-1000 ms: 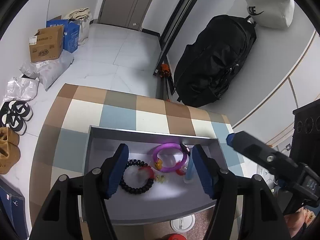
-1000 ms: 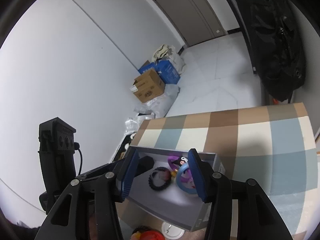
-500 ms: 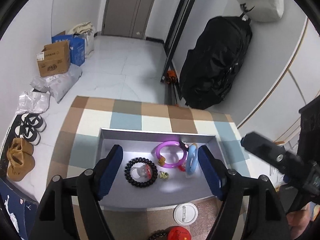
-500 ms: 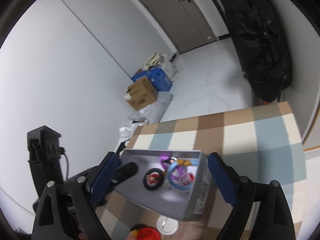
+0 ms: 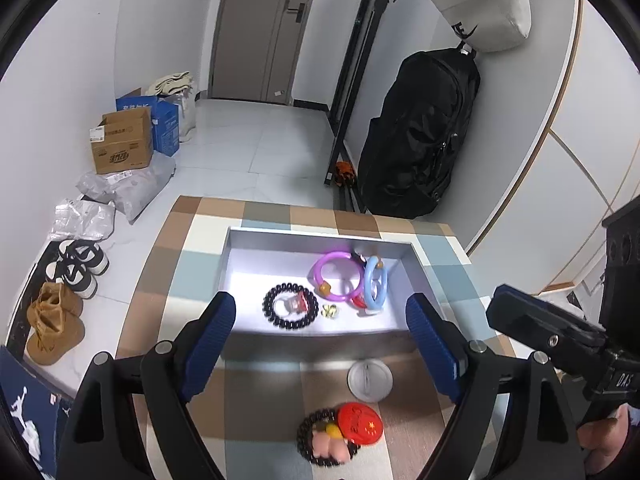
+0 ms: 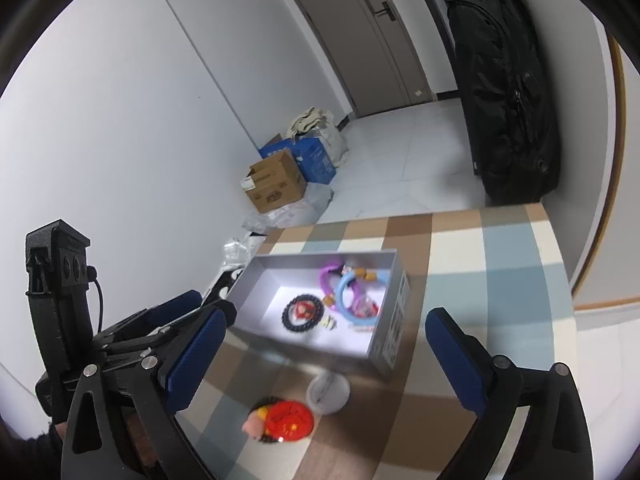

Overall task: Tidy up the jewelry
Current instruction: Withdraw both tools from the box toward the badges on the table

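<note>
The left tongs [image 5: 320, 344] are wide open and hold nothing. The right tongs [image 6: 326, 356] are wide open too, and nothing is between their blue pads. Both pairs have just been opening.

Right in front of the tongs, on the checked tabletop [image 5: 160, 280], some things are still out of the box. Closest is a dark bead bracelet [image 5: 310, 438] with a small pink charm, and a red round badge [image 5: 359, 423] lies on top of it. Just past them lies a small grey round badge [image 5: 369, 375], close to the near wall of the box. These lie a bit below and between the left tongs' two pads, so the left hand looks well lined up for them. The right tongs see them low and a little to the left. I think the next move is to reach down and pick one of these up.

Farther on is the grey box [image 5: 304, 236]. Inside it are a black bead bracelet [image 5: 291, 306] lying flat, a tiny yellow piece [image 5: 330, 310], a purple ring bracelet [image 5: 336, 276] and a blue ring bracelet [image 5: 375, 282] that leans on the purple one.

Behind the tabletop, a black bag [image 5: 420, 136] stands on the floor.
</note>
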{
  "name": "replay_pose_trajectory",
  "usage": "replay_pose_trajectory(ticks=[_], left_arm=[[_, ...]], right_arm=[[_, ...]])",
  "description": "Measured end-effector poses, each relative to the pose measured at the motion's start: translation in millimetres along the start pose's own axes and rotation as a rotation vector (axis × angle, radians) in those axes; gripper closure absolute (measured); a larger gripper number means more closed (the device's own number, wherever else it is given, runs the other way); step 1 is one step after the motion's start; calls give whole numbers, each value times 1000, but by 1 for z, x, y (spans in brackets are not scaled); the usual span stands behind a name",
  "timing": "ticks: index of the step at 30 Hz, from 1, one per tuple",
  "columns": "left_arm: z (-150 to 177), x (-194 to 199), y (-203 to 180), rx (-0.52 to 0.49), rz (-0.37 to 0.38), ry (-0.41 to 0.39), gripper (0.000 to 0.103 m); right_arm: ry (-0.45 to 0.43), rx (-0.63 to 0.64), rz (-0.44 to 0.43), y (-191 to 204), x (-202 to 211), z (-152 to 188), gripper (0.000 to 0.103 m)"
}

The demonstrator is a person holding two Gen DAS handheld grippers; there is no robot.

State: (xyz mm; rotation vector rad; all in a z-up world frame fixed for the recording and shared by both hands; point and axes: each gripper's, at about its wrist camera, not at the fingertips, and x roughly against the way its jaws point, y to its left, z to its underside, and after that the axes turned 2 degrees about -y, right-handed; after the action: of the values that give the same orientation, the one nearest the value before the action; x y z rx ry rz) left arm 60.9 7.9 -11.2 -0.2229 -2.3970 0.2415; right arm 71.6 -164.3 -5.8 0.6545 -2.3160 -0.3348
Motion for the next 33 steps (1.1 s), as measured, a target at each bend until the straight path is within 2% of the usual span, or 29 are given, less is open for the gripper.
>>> replay_pose_trajectory(ticks=[2, 10, 14, 16, 18, 20, 28, 31, 33], left_arm=[[4, 2, -1, -12, -28, 4, 19], [23, 10, 13, 65, -33, 48, 18], [29, 14, 15, 89, -17, 58, 18], [31, 20, 18, 118, 16, 43, 18], [31, 24, 20, 134, 38, 35, 14], [31, 28, 22, 127, 31, 14, 6], [34, 32, 32, 144, 25, 14, 5], [34, 33, 34, 141, 24, 9, 5], [34, 33, 36, 140, 24, 7, 5]], right_arm=[[9, -13, -5, 0, 2, 7, 1], [81, -45, -3, 0, 2, 34, 1], [122, -55, -1, 1, -2, 45, 1], [136, -54, 4, 3, -3, 50, 1], [153, -54, -3, 5, -6, 56, 1], [171, -46, -12, 8, -9, 61, 1], [262, -19, 7, 14, -34, 77, 1], [275, 13, 36, 19, -41, 79, 5], [285, 50, 52, 24, -46, 81, 11]])
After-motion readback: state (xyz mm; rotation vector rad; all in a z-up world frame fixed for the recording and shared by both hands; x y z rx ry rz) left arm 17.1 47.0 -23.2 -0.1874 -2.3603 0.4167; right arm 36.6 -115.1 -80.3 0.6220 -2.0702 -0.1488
